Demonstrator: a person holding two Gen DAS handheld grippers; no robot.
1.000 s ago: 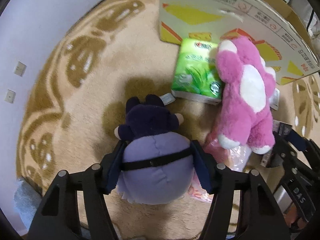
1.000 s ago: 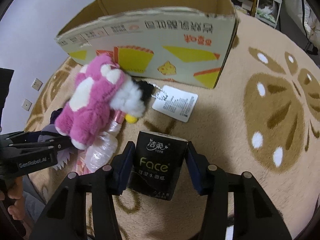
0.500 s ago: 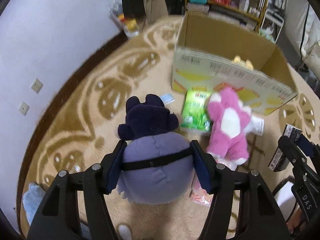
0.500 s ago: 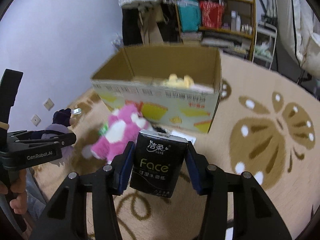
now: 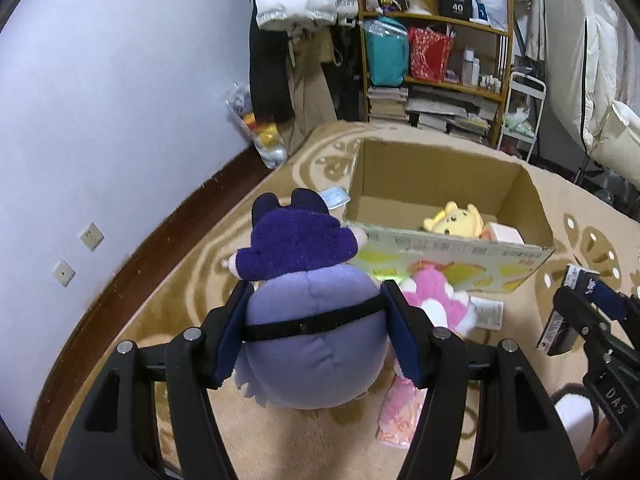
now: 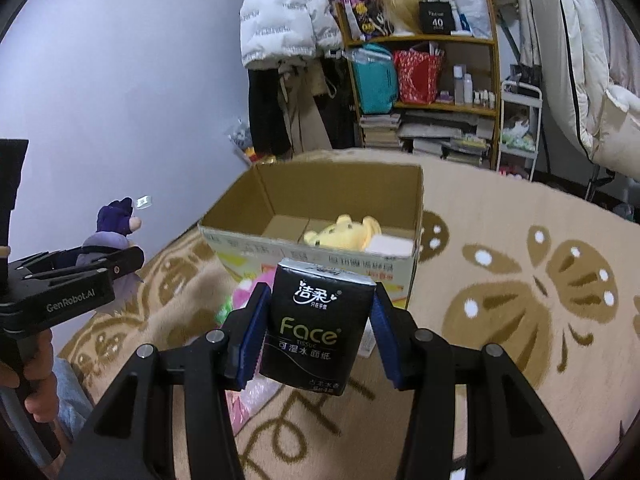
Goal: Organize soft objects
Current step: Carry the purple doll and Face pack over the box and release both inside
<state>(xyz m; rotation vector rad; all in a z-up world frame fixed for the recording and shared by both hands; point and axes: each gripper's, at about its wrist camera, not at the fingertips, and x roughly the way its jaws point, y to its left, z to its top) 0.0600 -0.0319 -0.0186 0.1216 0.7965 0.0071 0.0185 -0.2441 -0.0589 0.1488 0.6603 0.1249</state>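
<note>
My left gripper point(image 5: 316, 332) is shut on a purple plush toy point(image 5: 312, 320) with a dark violet head, held up off the carpet. In the right wrist view the same toy point(image 6: 114, 228) shows at far left in the left gripper point(image 6: 80, 276). My right gripper point(image 6: 316, 320) is shut on a black tissue pack point(image 6: 316, 324), also lifted; that pack point(image 5: 568, 312) appears at the right edge of the left wrist view. An open cardboard box point(image 5: 444, 184) stands ahead with a yellow plush point(image 5: 456, 220) inside. A pink plush point(image 5: 436, 300) lies in front of the box.
A patterned beige carpet point(image 6: 520, 280) covers the floor. A pink plastic packet point(image 5: 396, 416) lies below the left gripper. A cluttered shelf point(image 6: 424, 80) and hanging coats point(image 6: 280, 20) stand behind the box. A wall point(image 5: 120, 120) runs along the left. A hand point(image 6: 36, 380) grips the left tool.
Both grippers have risen and tilted up with their loads. The box's inside, the shelf and the coats have come into view; the pink plush and green pack have dropped low in both views.
</note>
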